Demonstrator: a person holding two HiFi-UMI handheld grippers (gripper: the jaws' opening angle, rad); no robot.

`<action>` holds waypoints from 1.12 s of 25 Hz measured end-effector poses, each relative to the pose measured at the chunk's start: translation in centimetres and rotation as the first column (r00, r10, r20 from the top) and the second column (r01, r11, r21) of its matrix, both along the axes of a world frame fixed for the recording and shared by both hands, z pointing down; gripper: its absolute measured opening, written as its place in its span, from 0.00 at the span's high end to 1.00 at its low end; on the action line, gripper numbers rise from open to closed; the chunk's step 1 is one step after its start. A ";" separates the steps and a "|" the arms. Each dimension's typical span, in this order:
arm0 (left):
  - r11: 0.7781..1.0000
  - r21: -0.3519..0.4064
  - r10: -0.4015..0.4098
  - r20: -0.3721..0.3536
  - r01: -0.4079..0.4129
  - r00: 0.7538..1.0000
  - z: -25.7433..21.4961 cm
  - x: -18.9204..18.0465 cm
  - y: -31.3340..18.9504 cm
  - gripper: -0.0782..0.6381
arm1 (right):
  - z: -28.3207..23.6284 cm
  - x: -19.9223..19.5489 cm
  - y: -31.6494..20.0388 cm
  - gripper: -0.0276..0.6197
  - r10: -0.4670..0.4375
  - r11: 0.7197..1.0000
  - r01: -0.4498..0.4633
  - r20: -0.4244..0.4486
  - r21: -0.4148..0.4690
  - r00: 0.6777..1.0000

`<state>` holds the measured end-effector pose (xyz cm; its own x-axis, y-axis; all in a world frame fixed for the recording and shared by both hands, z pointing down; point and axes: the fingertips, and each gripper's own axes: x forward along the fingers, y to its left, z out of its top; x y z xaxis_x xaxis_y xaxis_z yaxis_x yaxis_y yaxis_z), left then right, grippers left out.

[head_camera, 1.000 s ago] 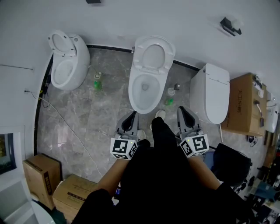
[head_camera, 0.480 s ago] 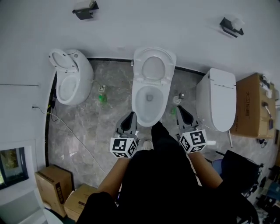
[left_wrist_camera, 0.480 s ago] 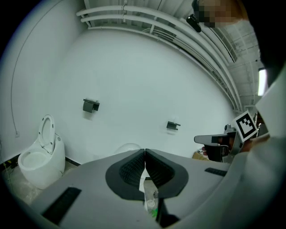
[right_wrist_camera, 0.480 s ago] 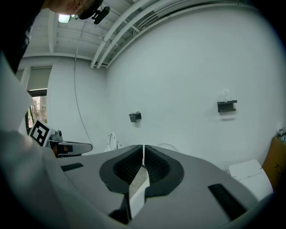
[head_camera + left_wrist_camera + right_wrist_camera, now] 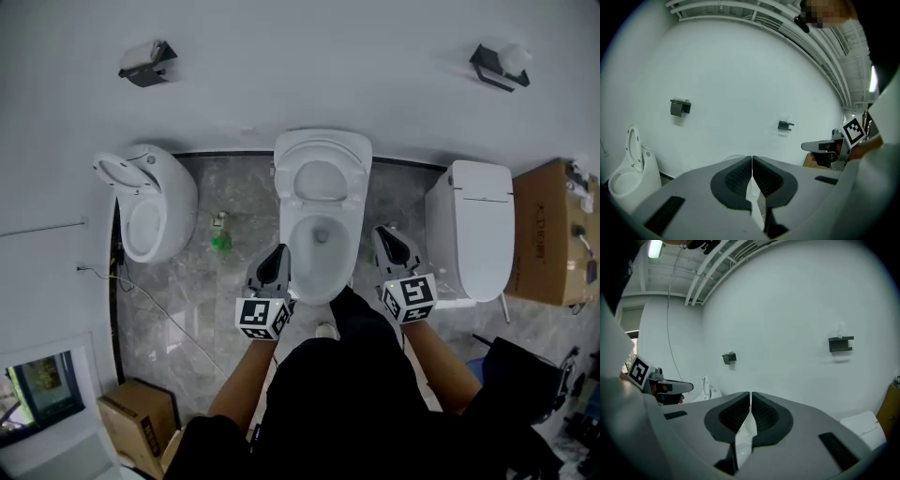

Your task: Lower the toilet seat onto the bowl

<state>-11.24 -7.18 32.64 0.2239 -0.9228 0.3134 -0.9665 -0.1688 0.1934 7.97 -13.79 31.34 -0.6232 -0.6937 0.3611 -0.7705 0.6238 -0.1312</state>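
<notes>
Seat: white oval toilet seat (image 5: 291, 180) standing raised.
Fingers: left gripper (image 5: 277, 255), right gripper (image 5: 384, 236) both sitting clenched, empty.
Risk: nudged seat slamming white ceramic bowl (image 5: 319, 292).

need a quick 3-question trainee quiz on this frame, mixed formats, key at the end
1. True or false: the seat of the middle toilet already lies on its bowl.
2. The left gripper and the right gripper are: A) both open, B) both shut and empty, C) both shut on the seat.
3. Short answer: which of the three toilets has its lid down?

Key
1. False: the seat stands raised against the wall.
2. B: each gripper's own view shows its jaws together with nothing between them, one on either side of the bowl.
3. The right toilet.
</notes>
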 end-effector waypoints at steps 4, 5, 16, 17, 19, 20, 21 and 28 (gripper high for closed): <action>1.000 0.010 -0.011 -0.040 0.011 0.999 2.3 -0.2 -4.5 0.87 | 2.2 -0.7 -4.3 0.91 -0.026 0.999 0.026 -0.027 -0.019 0.999; 1.000 0.021 -0.015 -0.053 0.016 0.999 2.6 -0.3 -5.4 0.87 | 2.9 -1.0 -5.1 0.91 -0.035 0.999 0.034 -0.034 -0.027 0.999; 0.997 -0.058 -0.054 -0.028 0.052 0.998 8.0 -2.4 -15.9 0.86 | 9.5 -3.7 -14.0 0.90 -0.129 0.989 0.118 -0.122 -0.087 0.984; 0.996 -0.073 -0.058 -0.027 0.056 0.998 8.5 -2.6 -16.7 0.86 | 10.3 -3.8 -14.9 0.90 -0.133 0.988 0.121 -0.135 -0.092 0.982; 0.994 -0.097 -0.057 -0.017 0.055 0.998 9.5 -3.0 -18.0 0.81 | 11.6 -3.9 -16.4 0.90 -0.138 0.987 0.123 -0.158 -0.102 0.978; 0.993 -0.103 -0.050 -0.010 0.049 0.999 9.9 -3.0 -18.5 0.80 | 12.2 -4.1 -17.0 0.90 -0.140 0.987 0.123 -0.166 -0.107 0.976; 0.993 -0.106 -0.043 0.000 0.043 0.999 10.1 -3.1 -18.9 0.79 | 12.6 -4.3 -17.4 0.90 -0.142 0.986 0.123 -0.172 -0.112 0.975; 0.991 -0.134 -0.013 0.070 0.023 0.997 12.8 -3.7 -22.2 0.78 | 13.7 -5.6 -20.1 0.78 -0.159 0.983 0.139 -0.173 -0.124 0.972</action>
<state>-14.99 -29.35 45.46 0.1812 -0.8749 0.4492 -0.9810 -0.1283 0.1457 2.38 -33.93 45.03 -0.6335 -0.5478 0.5464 -0.6871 0.7230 -0.0718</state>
